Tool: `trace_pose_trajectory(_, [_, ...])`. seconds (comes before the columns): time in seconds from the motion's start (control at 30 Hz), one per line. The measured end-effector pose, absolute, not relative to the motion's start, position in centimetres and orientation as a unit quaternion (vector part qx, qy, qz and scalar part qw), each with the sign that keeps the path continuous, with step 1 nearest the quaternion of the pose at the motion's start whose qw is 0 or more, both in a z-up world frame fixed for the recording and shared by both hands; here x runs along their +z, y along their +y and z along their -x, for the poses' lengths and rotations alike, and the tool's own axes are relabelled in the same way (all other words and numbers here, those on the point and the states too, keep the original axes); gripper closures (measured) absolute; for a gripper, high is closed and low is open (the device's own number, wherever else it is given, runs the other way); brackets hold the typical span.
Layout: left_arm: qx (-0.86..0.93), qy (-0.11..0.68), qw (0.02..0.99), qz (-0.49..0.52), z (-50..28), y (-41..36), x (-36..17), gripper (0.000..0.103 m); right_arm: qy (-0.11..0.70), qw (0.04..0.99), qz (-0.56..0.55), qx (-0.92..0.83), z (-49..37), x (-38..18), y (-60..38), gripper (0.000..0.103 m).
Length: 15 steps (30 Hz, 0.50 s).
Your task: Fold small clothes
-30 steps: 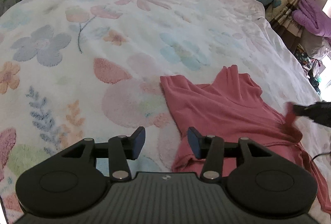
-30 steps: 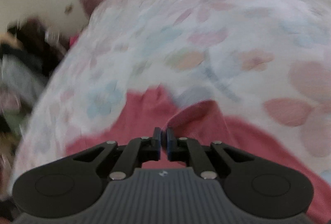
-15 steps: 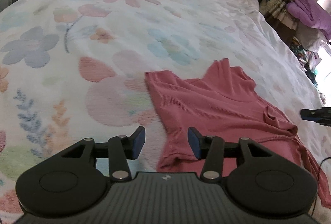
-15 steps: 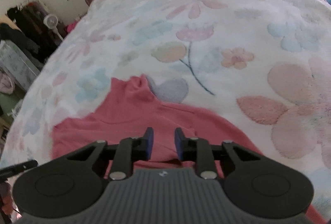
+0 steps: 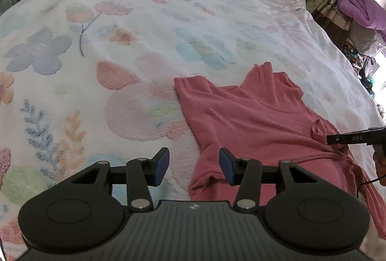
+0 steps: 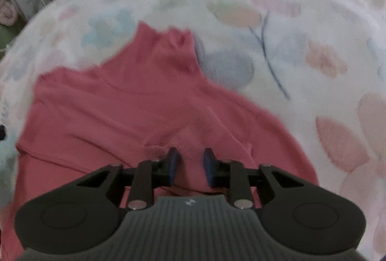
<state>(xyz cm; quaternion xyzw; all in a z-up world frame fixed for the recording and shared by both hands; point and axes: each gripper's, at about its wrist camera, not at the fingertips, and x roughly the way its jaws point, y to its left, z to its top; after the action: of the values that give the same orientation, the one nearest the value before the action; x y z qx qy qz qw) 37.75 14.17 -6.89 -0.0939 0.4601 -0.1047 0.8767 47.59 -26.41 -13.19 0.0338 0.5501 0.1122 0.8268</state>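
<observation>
From the left wrist view I see my left gripper (image 5: 192, 165) spread wide with nothing between its blue pads, hovering low over the bed. The pink turtleneck top (image 5: 255, 116) lies spread on the floral bedspread (image 5: 144, 27), ahead of this gripper and off to its right; the top's near corner, a bunched sleeve or hem end, sits just in front of the right-hand pad (image 5: 226, 165), and I cannot tell whether they touch. The collar points away from me, towards the far side of the bed.

Further to the right of that gripper my right gripper (image 5: 330, 139) reaches in from the frame edge, its tip at a gathered knot of fabric on the top. From its own camera, which is blurred, the right gripper (image 6: 189, 164) stands partly open, narrower than the left, with pink fabric lying between and under its fingers but nothing pinched. The top (image 6: 144, 104) fills the area directly ahead of it, collar furthest away, with a small rumple just ahead of the left-hand finger.

Beyond the bed, up and right of the left gripper, a purple blanket (image 5: 361, 5) sits on a heap of clutter
</observation>
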Motion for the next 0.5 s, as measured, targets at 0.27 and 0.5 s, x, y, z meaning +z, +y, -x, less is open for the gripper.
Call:
trace_pose_trajectory(0.27, [-0.103, 0.466, 0.872, 0.107, -38.1, 14.2, -7.7, 0.047, 0.487, 0.855, -0.085, 0.158, -44.3, -7.7, -28.6, 0.103])
trace_pose_trajectory(0.5, [-0.116, 0.471, 0.869, 0.099, -37.9, 12.4, -7.9, 0.047, 0.521, 0.827, -0.051, 0.205, -41.6, -9.8, -27.2, 0.103])
